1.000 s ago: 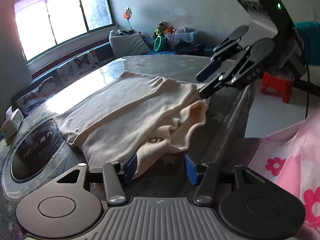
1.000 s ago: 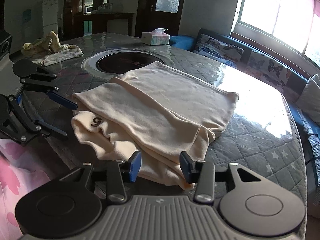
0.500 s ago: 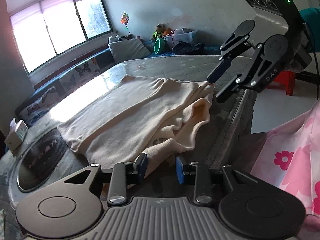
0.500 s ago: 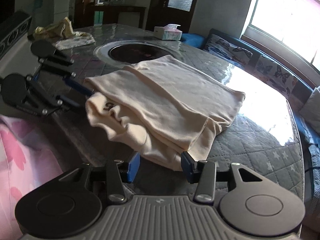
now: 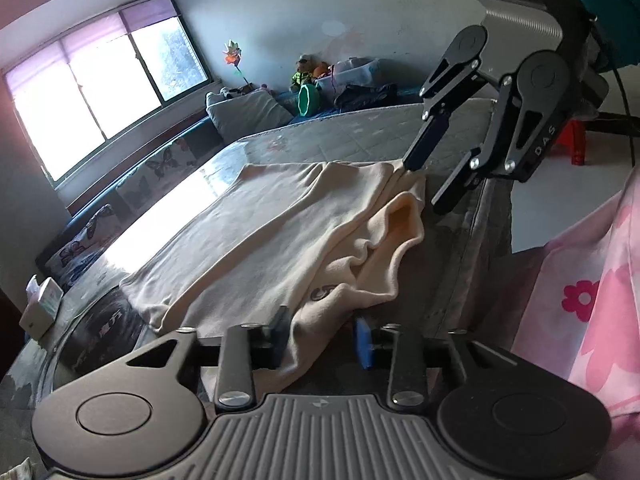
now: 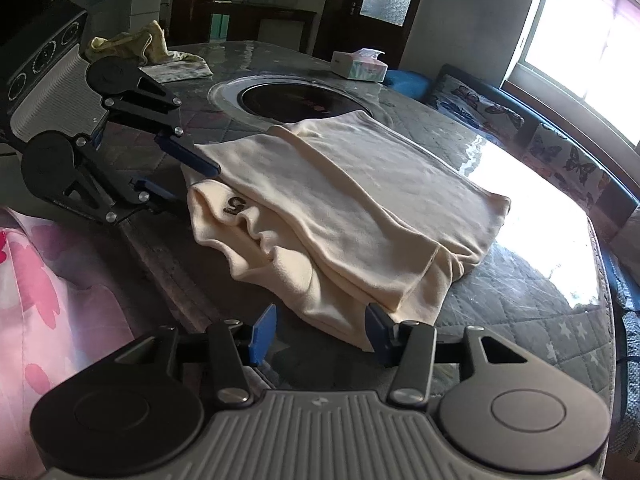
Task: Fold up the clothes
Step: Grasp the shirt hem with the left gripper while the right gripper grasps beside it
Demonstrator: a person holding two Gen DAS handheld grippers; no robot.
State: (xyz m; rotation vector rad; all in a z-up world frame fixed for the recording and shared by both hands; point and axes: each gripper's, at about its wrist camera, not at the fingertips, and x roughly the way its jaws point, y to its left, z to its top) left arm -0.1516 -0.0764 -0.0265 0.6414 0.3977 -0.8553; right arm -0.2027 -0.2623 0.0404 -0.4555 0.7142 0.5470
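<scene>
The cream garment lies part-folded on the quilted tabletop, directly ahead of both tongs; its near hem reaches each of them, and a rumpled lower layer bearing a dark "5" print bulges out between the two. The left tongs are closing with the near-left corner of the cloth between the jaws; in the left wrist view the blue pad on one side stands clear of the fabric, so the pinch does not look complete. The right tongs stand spread and are easing slightly wider, the near-right corner sitting just ahead of the gap; one pad is at the cloth edge, the other apart from it.

Beyond the garment, a dark round inset sits in the tabletop, and a tissue box past that; a pink flowered cloth hangs below the near edge.

Risks, as judged: the left jaws may catch only the top layer, so a lift would peel the fold open; the right tongs, not yet gripping, could leave that corner behind and skew the fold; the loose bulge between the tongs may be trapped as a crease.
</scene>
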